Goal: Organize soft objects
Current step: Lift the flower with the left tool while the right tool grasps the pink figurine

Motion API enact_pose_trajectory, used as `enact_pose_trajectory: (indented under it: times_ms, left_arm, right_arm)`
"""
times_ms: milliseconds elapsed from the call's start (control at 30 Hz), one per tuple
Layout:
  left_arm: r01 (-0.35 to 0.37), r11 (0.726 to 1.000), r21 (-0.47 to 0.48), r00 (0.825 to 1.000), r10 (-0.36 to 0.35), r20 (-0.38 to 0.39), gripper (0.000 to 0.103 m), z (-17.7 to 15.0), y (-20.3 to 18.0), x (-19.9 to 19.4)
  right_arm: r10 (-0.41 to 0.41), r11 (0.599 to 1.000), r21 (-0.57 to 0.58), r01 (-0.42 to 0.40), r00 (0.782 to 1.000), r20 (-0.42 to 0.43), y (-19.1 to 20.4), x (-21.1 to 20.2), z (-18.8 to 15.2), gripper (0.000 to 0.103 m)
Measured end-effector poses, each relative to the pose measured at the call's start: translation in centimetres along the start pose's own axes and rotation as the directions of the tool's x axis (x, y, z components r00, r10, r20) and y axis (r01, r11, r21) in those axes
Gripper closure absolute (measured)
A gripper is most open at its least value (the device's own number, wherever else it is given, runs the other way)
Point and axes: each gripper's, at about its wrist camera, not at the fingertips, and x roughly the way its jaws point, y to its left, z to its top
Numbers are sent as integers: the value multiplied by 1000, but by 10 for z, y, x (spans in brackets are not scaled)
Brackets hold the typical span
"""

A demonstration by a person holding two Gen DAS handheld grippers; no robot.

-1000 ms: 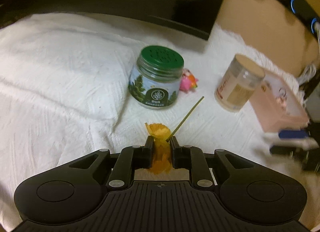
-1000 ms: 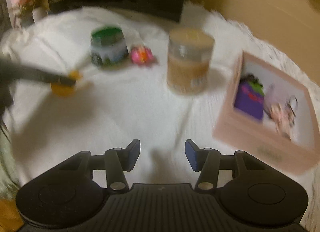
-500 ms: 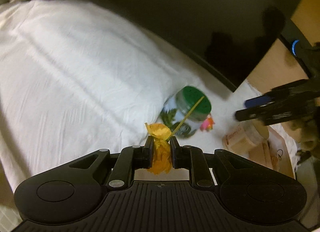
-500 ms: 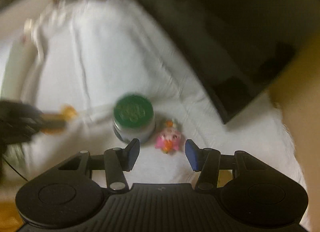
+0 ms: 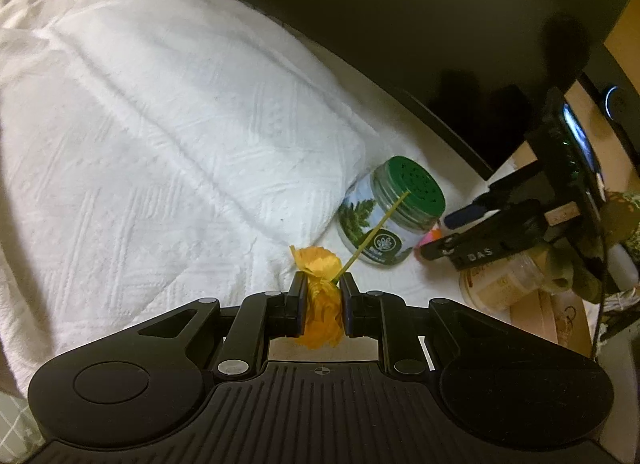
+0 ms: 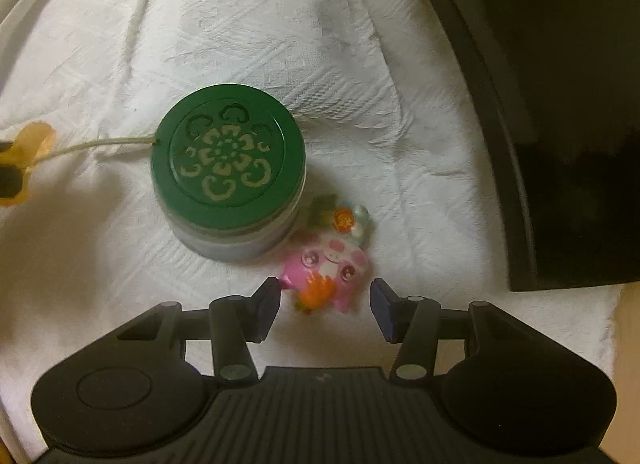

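My left gripper [image 5: 323,290] is shut on an orange fabric flower [image 5: 322,312], whose thin yellow-green stem [image 5: 374,229] sticks out ahead towards a green-lidded jar [image 5: 390,215]. In the right wrist view the same flower [image 6: 26,151] shows at the left edge, its stem reaching the jar's lid [image 6: 228,161]. My right gripper [image 6: 325,300] hangs open, pointing steeply down over a small pink squishy toy [image 6: 330,264] that lies beside the jar on the white cloth [image 6: 280,43]. The toy sits just ahead of the jaws, with neither pad touching it. In the left wrist view the right gripper [image 5: 448,232] hides most of the toy.
A white pillow [image 5: 160,143] fills the left of the bed. A dark panel [image 6: 560,103] borders the cloth on the right. A beige-lidded jar [image 5: 500,284] and a pink box [image 5: 560,320] stand at the right, behind my right gripper.
My right gripper swept left from over the beige jar and pink box to above the pink toy, and rolled. My left gripper rolled and shifted a little, still gripping the flower.
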Motion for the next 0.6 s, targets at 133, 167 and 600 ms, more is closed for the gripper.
enact_pose_trajectory:
  times_ms: [133, 167, 600]
  left_arm:
    - [10, 1000, 16, 1000, -10, -6, 83, 4, -4, 7]
    - [12, 1000, 19, 1000, -12, -4, 83, 5, -6, 7]
    - [34, 999, 34, 999, -32, -40, 83, 2, -11, 22]
  right_arm:
    - [-16, 1000, 20, 16, 1000, -7, -4, 14, 7, 53]
    - [-17, 999, 31, 17, 1000, -8, -6, 15, 7, 54]
    - [-19, 991, 132, 14, 999, 41, -19, -9, -11, 67]
